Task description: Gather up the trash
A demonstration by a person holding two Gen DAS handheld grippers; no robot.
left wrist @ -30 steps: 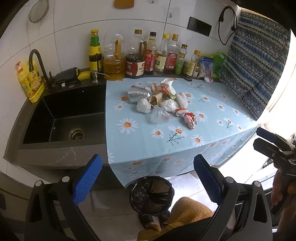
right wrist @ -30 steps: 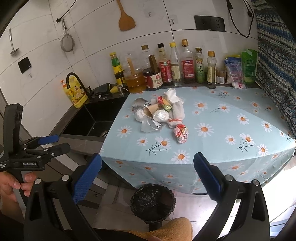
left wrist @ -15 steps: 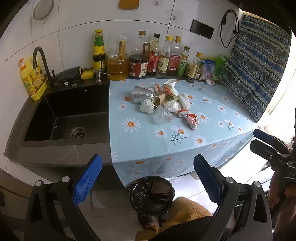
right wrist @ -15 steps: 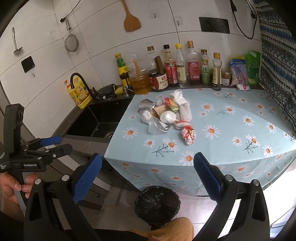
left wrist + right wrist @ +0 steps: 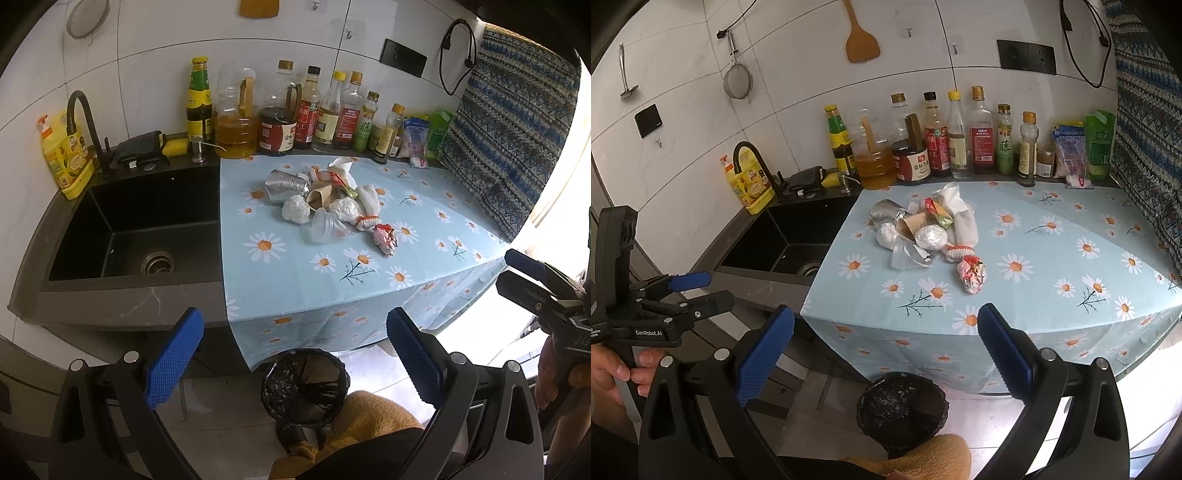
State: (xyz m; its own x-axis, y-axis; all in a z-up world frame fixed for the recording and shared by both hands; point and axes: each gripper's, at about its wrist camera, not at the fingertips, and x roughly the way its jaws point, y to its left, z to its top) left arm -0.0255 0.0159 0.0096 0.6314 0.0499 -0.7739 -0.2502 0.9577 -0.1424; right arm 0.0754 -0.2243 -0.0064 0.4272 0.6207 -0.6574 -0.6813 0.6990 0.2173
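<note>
A heap of trash point(image 5: 327, 201) lies on the daisy-print cloth: a foil cup, foil balls, a clear plastic cup, paper cup, tissue and a red crumpled wrapper point(image 5: 385, 238). The heap also shows in the right wrist view point(image 5: 925, 229), with the wrapper point(image 5: 971, 274) nearest. A black-lined bin point(image 5: 304, 386) stands on the floor below the counter edge; it shows in the right wrist view too point(image 5: 902, 408). My left gripper point(image 5: 293, 354) is open and empty above the bin. My right gripper point(image 5: 884, 350) is open and empty, back from the counter.
A black sink point(image 5: 136, 229) with a tap lies left of the cloth. Bottles of oil and sauce point(image 5: 295, 114) line the back wall. A patterned cloth point(image 5: 513, 147) hangs at the right. A yellow soap bottle point(image 5: 64, 155) stands by the tap.
Both grippers have moved a little closer to the counter, so the trash heap and the bin look larger. Both stay open and empty.
</note>
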